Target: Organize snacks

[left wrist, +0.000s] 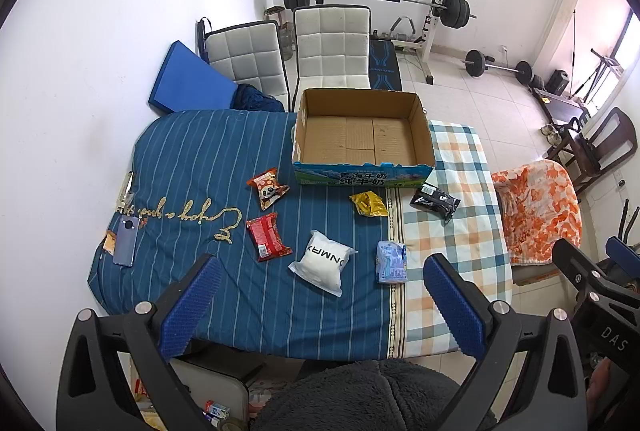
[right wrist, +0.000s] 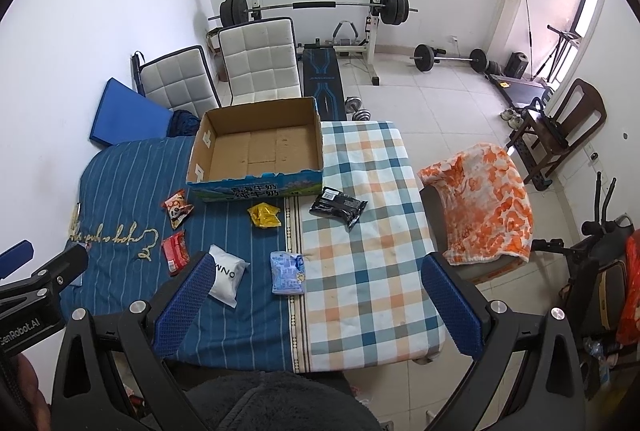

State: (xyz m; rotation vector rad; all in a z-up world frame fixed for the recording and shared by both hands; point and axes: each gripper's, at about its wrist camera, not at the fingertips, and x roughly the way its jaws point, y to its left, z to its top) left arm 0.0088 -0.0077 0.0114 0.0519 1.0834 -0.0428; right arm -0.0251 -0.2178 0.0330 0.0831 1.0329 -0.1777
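An empty cardboard box (left wrist: 362,139) (right wrist: 260,155) stands at the far side of the cloth-covered table. In front of it lie several snack packs: a panda pack (left wrist: 267,187) (right wrist: 177,209), a red pack (left wrist: 266,237) (right wrist: 175,251), a white pack (left wrist: 323,267) (right wrist: 228,277), a light blue pack (left wrist: 391,262) (right wrist: 287,273), a yellow pack (left wrist: 369,204) (right wrist: 264,215) and a black pack (left wrist: 435,199) (right wrist: 338,207). My left gripper (left wrist: 322,305) hovers open above the table's near edge. My right gripper (right wrist: 318,305) is open too, above the checked cloth. Neither holds anything.
A phone (left wrist: 126,241) lies at the table's left end. Two white chairs (left wrist: 332,45) stand behind the table, with a blue mat (left wrist: 188,77) against the wall. A barbell rack (right wrist: 316,9) stands beyond. An orange-patterned blanket (right wrist: 486,201) drapes a seat to the right.
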